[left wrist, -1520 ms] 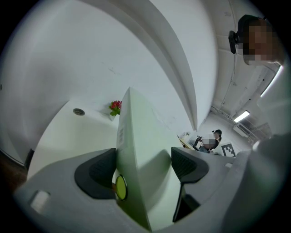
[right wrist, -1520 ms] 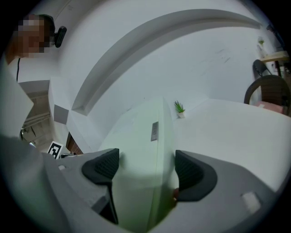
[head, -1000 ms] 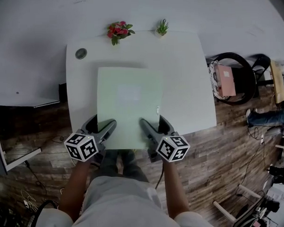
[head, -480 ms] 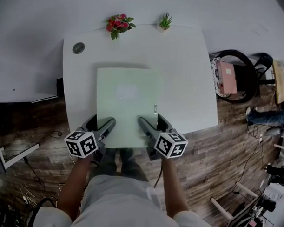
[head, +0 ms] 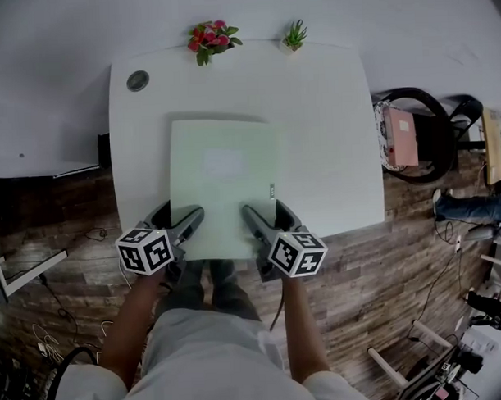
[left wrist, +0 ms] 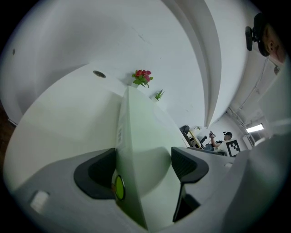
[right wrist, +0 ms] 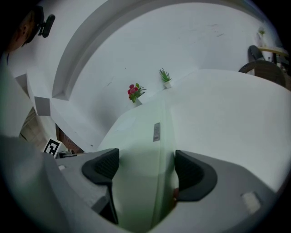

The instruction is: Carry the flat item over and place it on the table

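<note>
My left gripper (head: 176, 222) and right gripper (head: 270, 221), jaws clamped on the green board's (head: 225, 184) near edge, over the white desk (head: 322, 135).

Over the last second the table (head: 330, 135) has spread slightly in my head view. Its far edge, with the flowers (head: 212, 39) and small plant (head: 293, 35), has slid up the frame. The flat item (head: 225, 188) looks a touch narrower, its far edge now farther from the table's. The left gripper (head: 175, 216) and right gripper (head: 267, 212) have crept forward, the right also inward.
</note>
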